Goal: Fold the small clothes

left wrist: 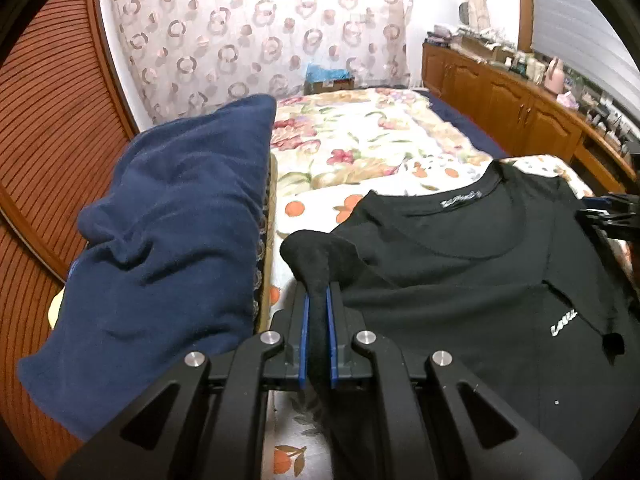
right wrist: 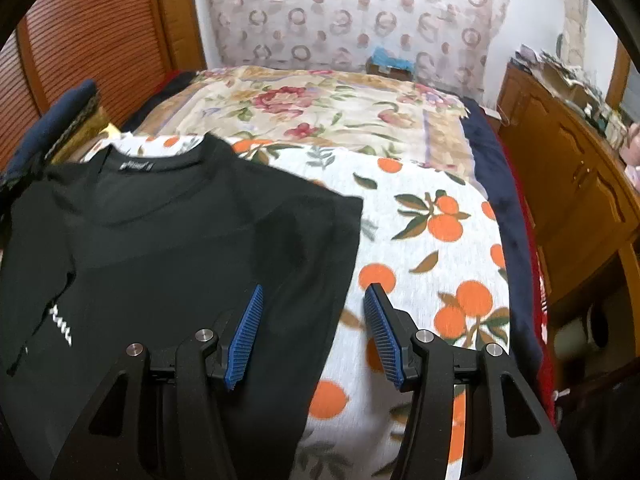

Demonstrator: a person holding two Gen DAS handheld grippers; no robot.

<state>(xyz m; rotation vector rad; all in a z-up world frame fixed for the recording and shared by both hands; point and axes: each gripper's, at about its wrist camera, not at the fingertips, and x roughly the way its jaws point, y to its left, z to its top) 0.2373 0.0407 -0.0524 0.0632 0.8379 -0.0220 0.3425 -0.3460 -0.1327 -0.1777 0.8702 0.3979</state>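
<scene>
While we look along the left gripper (left wrist: 318, 300), a navy pillow (left wrist: 172, 236) crowds the left side of the bed, its right edge just beside our fingers, and a ribbed wooden panel (left wrist: 48, 128) rises behind it. Past the pillow the floral quilt (left wrist: 360, 136) stretches open toward the patterned curtain (left wrist: 256, 28), and a wooden cabinet (left wrist: 512, 100) runs along the far right. The black T-shirt (left wrist: 460, 264) lies spread on the orange-print sheet (left wrist: 320, 204), collar away from us, filling the room to the right of our fingers. Our jaws are nearly closed, pinching a bunched fold of the shirt's left edge between the blue pads (left wrist: 305, 332); the cloth humps up above the tips. At the right border we see the right gripper (left wrist: 612, 220) at the shirt's far side.

From the right wrist view, the orange-print sheet (right wrist: 432, 240) lies bare to the right of the T-shirt (right wrist: 168, 248), giving open room up to the dark blanket edge (right wrist: 500, 184) and the cabinet (right wrist: 568, 168) beyond. The shirt's right edge runs down between our fingers, so the right gripper (right wrist: 314, 296) straddles it: one blue pad (right wrist: 244, 336) sits over black cloth, the other over the sheet. These jaws stand wide apart and grip nothing
</scene>
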